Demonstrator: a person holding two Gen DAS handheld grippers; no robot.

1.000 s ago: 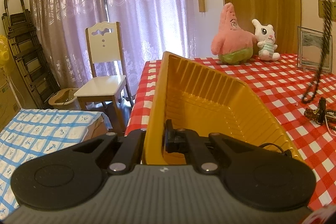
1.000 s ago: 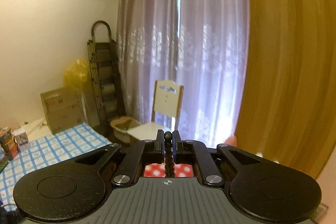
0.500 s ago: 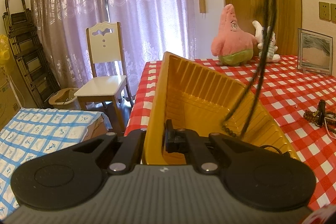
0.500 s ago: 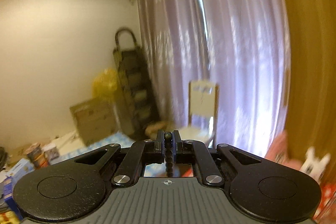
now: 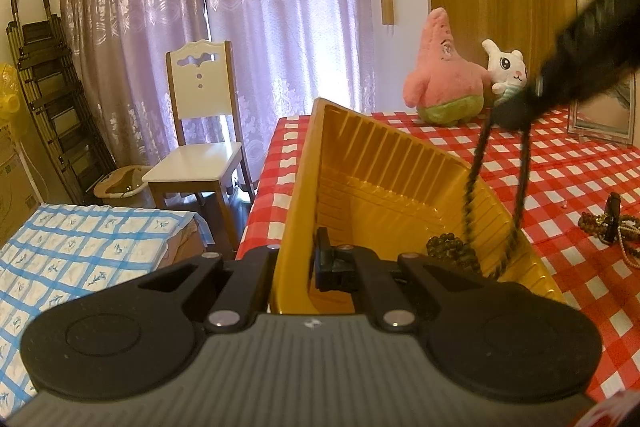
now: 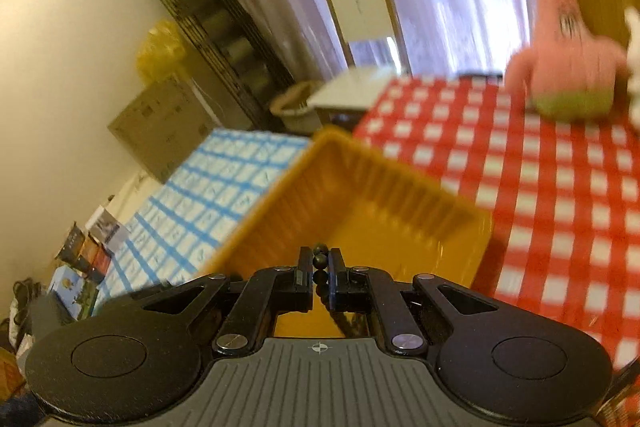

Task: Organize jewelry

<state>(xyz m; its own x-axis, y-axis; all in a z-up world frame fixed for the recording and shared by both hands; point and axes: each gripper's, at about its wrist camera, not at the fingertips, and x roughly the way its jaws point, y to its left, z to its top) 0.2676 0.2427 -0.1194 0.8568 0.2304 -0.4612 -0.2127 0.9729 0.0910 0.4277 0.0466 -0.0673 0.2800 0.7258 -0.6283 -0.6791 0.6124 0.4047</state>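
Note:
My left gripper (image 5: 298,259) is shut on the near wall of a yellow ribbed plastic tray (image 5: 384,183) and holds it tilted at the table's left edge. My right gripper (image 6: 320,261) is shut on a dark beaded necklace (image 6: 320,259). In the left wrist view that gripper (image 5: 516,113) hangs over the tray, and the necklace (image 5: 470,203) drops from it in two strands into the tray, its lower beads (image 5: 448,247) piled on the tray floor. The tray also shows in the right wrist view (image 6: 360,195), below the gripper.
More jewelry (image 5: 608,223) lies in a heap on the red checked tablecloth (image 5: 560,179) to the right. A pink plush (image 5: 440,83), a white bunny plush (image 5: 506,69) and a picture frame (image 5: 600,115) stand at the back. A chair (image 5: 200,131) and a bed (image 5: 80,247) are left of the table.
My right gripper has swung left and tilted down over the tray, lowering the necklace until its end rests in the tray. My left gripper and the tray have stayed put.

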